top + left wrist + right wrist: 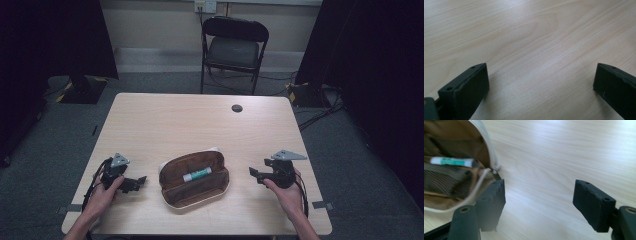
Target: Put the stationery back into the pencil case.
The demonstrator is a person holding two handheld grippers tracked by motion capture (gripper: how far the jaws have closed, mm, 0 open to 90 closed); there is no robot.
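Light wood bench (165,120), round dark grommet (237,108) near its far edge. Black folding chair (233,47) behind bench, facing it. Wall outlet (205,5) above chair, cables (320,112) on grey carpet at right. Dark curtains (60,35) on both sides.

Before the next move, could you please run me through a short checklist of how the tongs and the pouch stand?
1. Left tongs open, nothing between the jaws: ok.
2. Right tongs open and unloaded: ok.
3. Pouch lying open on the table, between the two tongs: ok.
4. Green and white tube lying inside the open pouch, in plain sight: ok.
5. Right tongs close beside the pouch's rim, by the right gripper view: ok; whether the near jaw touches the rim: cannot tell.
6. Whether the tube lies loose or is tucked under a strap: cannot tell.
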